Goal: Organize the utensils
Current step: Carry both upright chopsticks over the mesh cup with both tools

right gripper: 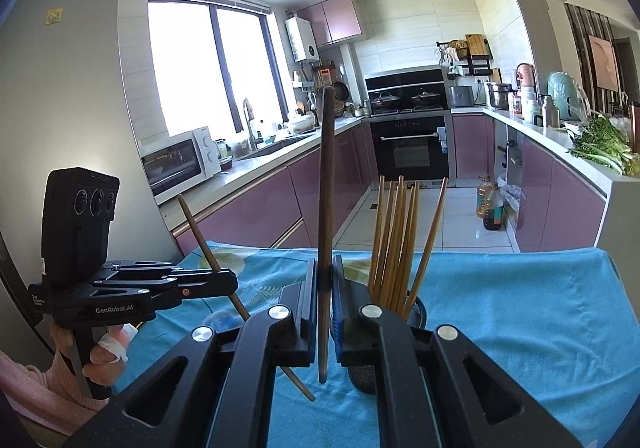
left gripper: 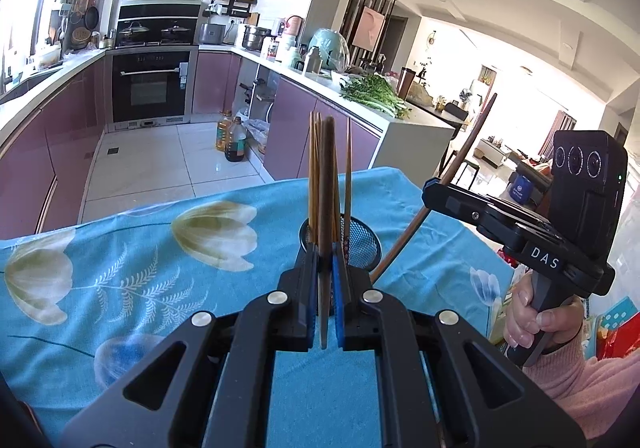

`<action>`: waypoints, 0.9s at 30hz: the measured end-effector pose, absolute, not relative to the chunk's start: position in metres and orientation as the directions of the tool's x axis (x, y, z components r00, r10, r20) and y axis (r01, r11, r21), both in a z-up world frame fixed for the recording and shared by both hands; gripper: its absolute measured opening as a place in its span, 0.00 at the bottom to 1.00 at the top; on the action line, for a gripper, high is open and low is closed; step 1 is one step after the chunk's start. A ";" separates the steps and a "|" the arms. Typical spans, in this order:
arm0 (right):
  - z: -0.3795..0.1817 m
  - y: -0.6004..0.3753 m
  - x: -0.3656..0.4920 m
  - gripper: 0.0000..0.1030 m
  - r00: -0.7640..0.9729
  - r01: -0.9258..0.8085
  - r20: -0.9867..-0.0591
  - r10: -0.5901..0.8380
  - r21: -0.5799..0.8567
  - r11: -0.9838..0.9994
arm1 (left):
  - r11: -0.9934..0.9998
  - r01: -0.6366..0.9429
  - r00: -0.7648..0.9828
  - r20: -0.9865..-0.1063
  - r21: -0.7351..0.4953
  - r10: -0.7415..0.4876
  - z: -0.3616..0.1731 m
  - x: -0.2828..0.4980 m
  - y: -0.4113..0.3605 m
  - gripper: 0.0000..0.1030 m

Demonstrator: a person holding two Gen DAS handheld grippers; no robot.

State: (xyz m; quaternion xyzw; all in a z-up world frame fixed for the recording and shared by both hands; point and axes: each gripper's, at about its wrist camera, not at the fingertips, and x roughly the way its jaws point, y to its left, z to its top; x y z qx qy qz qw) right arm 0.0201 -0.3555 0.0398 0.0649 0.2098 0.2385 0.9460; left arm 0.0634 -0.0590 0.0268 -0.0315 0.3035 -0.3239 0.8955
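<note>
My left gripper [left gripper: 325,254] is shut on a dark brown chopstick [left gripper: 327,176] that stands nearly upright, in front of a black mesh holder [left gripper: 362,244]. Several light bamboo chopsticks [left gripper: 314,168] stand in that holder. To the right, my right gripper [left gripper: 431,189] is shut on a second dark chopstick [left gripper: 464,160], which slants down beside the holder. In the right wrist view, the right gripper [right gripper: 325,266] clamps its dark chopstick [right gripper: 326,188] upright, with the holder [right gripper: 418,312] and bamboo chopsticks [right gripper: 396,240] just right of it. The left gripper [right gripper: 234,282] holds its tilted stick [right gripper: 200,232].
A table with a blue floral cloth [left gripper: 160,248] lies under both grippers. Beyond its far edge are the tiled kitchen floor, oil bottles [left gripper: 232,138], purple cabinets and an oven [left gripper: 151,86]. A counter with greens [left gripper: 376,92] runs on the right. Hands in pink sleeves [left gripper: 580,380] grip both handles.
</note>
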 end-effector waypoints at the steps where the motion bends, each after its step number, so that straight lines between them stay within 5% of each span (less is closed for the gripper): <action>1: 0.041 -0.355 0.020 0.06 0.801 -0.423 -0.363 0.476 0.219 0.879 | 0.788 0.562 0.609 -0.519 -0.251 -0.600 0.029 0.064 -0.059 0.07; 27: 0.078 -0.362 0.033 0.05 0.846 -0.414 -0.295 0.444 0.161 0.896 | 0.769 0.608 0.669 -0.394 -0.198 -0.630 0.099 0.062 -0.071 0.07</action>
